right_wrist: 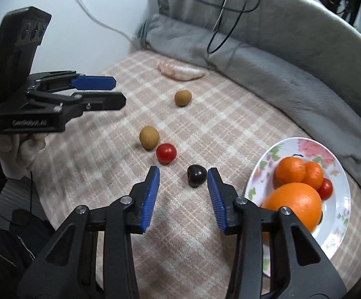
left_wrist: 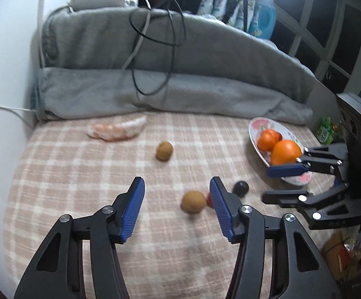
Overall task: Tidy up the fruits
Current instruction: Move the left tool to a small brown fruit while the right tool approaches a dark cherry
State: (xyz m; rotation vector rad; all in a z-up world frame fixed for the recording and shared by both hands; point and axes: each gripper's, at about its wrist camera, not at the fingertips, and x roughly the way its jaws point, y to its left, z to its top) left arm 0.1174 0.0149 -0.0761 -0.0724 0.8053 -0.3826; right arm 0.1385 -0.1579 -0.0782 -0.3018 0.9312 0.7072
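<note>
On the pink checked blanket (right_wrist: 205,124) lie two brown round fruits (right_wrist: 149,137) (right_wrist: 182,97), a red cherry tomato (right_wrist: 166,152) and a dark plum-like fruit (right_wrist: 196,174). My right gripper (right_wrist: 183,172) is open and low over the blanket, with the dark fruit just inside its right fingertip, untouched. My left gripper (left_wrist: 177,183) is open too; the nearer brown fruit (left_wrist: 192,201) lies on the blanket between its fingers, with no pad on it. A floral plate (right_wrist: 340,224) at the right holds three oranges (right_wrist: 295,204) and a small tomato (right_wrist: 326,188).
A clear bag (left_wrist: 116,129) with pinkish-orange contents lies at the back of the blanket. Behind it rises a folded grey blanket (left_wrist: 180,92) with black cables (left_wrist: 155,49) draped over it. A white wall (left_wrist: 5,62) bounds the left. Packets lie past the right edge (left_wrist: 342,254).
</note>
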